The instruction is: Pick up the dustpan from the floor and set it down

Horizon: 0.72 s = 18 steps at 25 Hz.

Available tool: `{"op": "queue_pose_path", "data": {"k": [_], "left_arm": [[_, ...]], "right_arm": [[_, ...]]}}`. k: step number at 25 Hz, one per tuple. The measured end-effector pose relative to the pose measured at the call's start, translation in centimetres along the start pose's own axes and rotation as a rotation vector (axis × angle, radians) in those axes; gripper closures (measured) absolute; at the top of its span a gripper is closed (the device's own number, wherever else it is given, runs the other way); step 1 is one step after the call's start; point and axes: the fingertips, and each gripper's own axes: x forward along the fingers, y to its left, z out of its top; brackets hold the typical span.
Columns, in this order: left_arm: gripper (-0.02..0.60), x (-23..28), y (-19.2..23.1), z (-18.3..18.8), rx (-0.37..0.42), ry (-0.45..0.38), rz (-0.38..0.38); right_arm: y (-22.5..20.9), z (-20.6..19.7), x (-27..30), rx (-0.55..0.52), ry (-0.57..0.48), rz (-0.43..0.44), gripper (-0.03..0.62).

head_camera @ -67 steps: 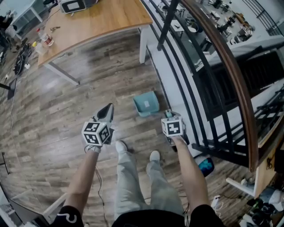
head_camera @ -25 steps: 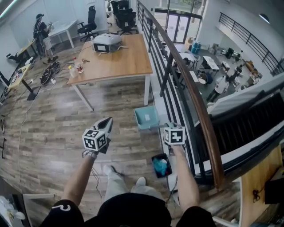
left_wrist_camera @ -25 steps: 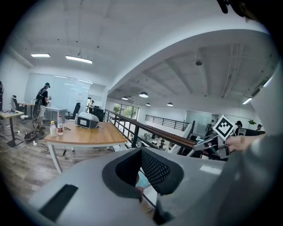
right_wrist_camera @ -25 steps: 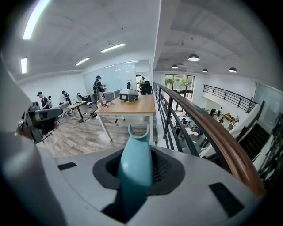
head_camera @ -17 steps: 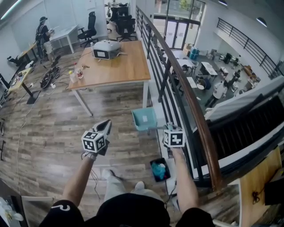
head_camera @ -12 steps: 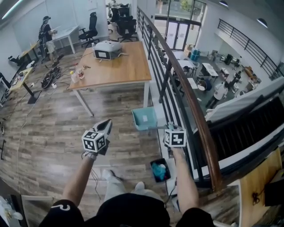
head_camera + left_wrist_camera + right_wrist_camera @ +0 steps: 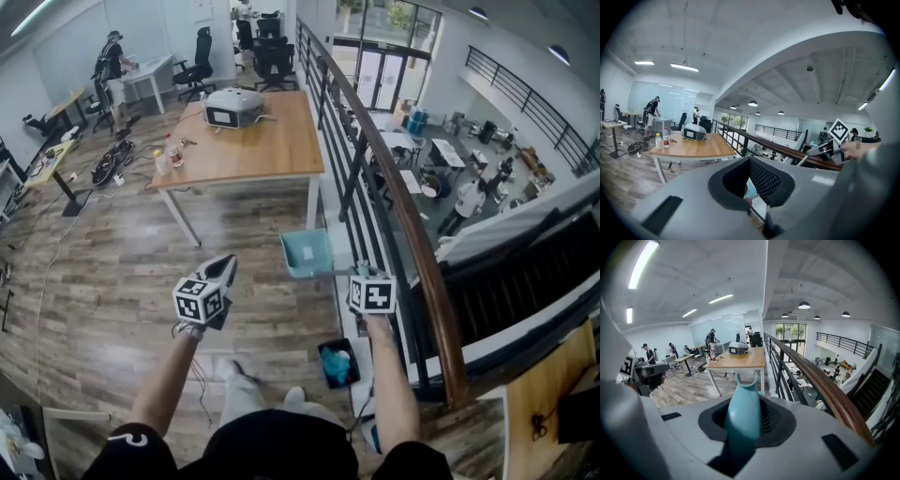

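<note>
- The right gripper point(image 7: 357, 273) squeezes the handle of the blue dustpan point(image 7: 307, 251), so it hangs high above the floor point(image 7: 141, 253), beside the railing point(image 7: 412, 225).
- The left gripper point(image 7: 225, 267) is open and empty, probably just waiting.

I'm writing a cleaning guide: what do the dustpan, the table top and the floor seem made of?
The light teal dustpan looks like moulded plastic: one even colour, smooth handle. The tan rectangular table top seems wood or laminate, matte, faint grain. The grey-brown plank floor looks wood or vinyl: seams show.
</note>
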Motion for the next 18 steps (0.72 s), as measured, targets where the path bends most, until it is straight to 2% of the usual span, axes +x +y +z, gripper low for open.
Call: {"op": "queue_pose_path", "data": {"k": [18], "left_arm": [[0.584,0.2,-0.1,1.0,-0.011,-0.019,0.005]], "right_arm": [[0.4,0.4,1.4,-0.004,0.006,0.020,0.517]]}}
